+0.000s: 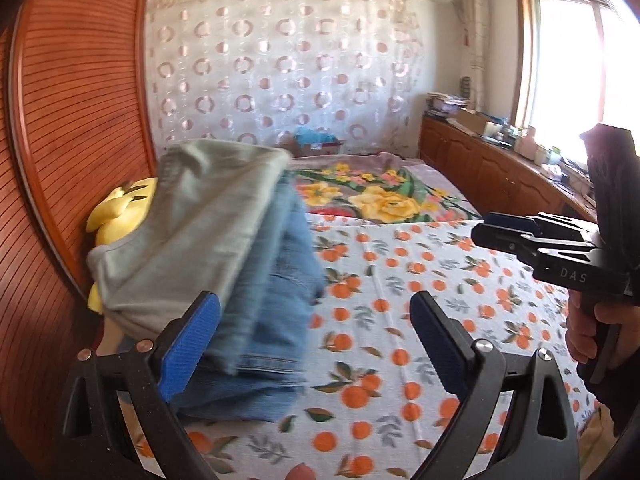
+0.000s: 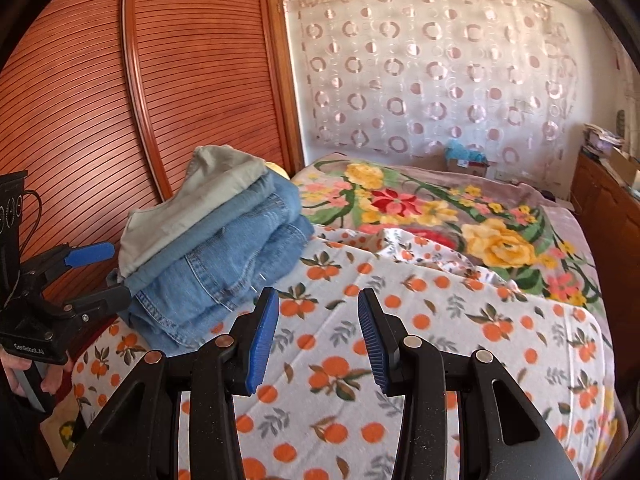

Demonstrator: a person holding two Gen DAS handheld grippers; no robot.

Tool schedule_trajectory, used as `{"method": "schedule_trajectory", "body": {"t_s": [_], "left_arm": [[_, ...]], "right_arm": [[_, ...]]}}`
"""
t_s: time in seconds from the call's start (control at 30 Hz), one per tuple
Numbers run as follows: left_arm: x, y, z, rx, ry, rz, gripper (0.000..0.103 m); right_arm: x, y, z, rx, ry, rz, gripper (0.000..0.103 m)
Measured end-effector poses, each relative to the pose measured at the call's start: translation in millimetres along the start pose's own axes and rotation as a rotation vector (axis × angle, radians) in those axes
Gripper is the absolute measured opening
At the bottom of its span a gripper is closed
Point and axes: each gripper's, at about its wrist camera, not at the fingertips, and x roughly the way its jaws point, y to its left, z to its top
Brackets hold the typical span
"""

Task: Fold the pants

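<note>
A stack of folded pants [image 2: 216, 248] — blue denim pairs under a grey-green cotton pair — is seen on the orange-printed white bedsheet [image 2: 400, 360], ahead and to the left of the right hand-held gripper [image 2: 318, 338]. The stack lies just beside the spread blue pads of the left hand-held gripper [image 1: 316, 344], which is released, with nothing grasped. The right hand-held gripper is held partly parted over bare sheet, empty. Beyond the stack a yellow plush toy [image 1: 120, 208] is seen against the slatted reddish wooden wardrobe [image 2: 140, 100], and a floral blanket [image 2: 460, 220] is spread further ahead.
</note>
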Motion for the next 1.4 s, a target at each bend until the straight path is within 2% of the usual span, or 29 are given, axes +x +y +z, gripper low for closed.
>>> {"method": "schedule_trajectory", "body": {"t_s": [0.13, 0.27, 0.4, 0.57, 0.87, 1.1, 1.4], "left_arm": [[-9.1, -20.6, -1.5, 0.022, -0.03, -0.039, 0.096], [-24.2, -41.3, -1.2, 0.044, -0.065, -0.039, 0.096], [-36.8, -56.3, -0.7, 0.052, -0.08, -0.039, 0.096], [-52.4, -71.4, -4.4, 0.062, -0.099, -0.057, 0.096], [-84.6, -90.8, -8.4, 0.075, -0.14, -0.055, 0.096], [-111.3, -99.6, -14.7, 0.071, -0.162, -0.041, 0.096], [-123.4, -100.1, -29.7, 0.051, -0.157, -0.02, 0.096]], "right_arm": [[-25.7, 4.1, -13.4, 0.024, -0.015, -0.061, 0.052], [-55.2, 11.7, -28.5, 0.054, -0.037, -0.123, 0.06], [-83.1, 24.2, -41.2, 0.068, -0.068, -0.172, 0.072], [-109.0, 48.0, -50.1, 0.07, -0.097, -0.225, 0.072], [-149.5, 78.6, -69.1, 0.075, -0.164, -0.256, 0.073], [-170.2, 88.6, -89.8, 0.088, -0.205, -0.274, 0.073], [-181.6, 93.1, -108.9, 0.106, -0.224, -0.296, 0.073]]}}
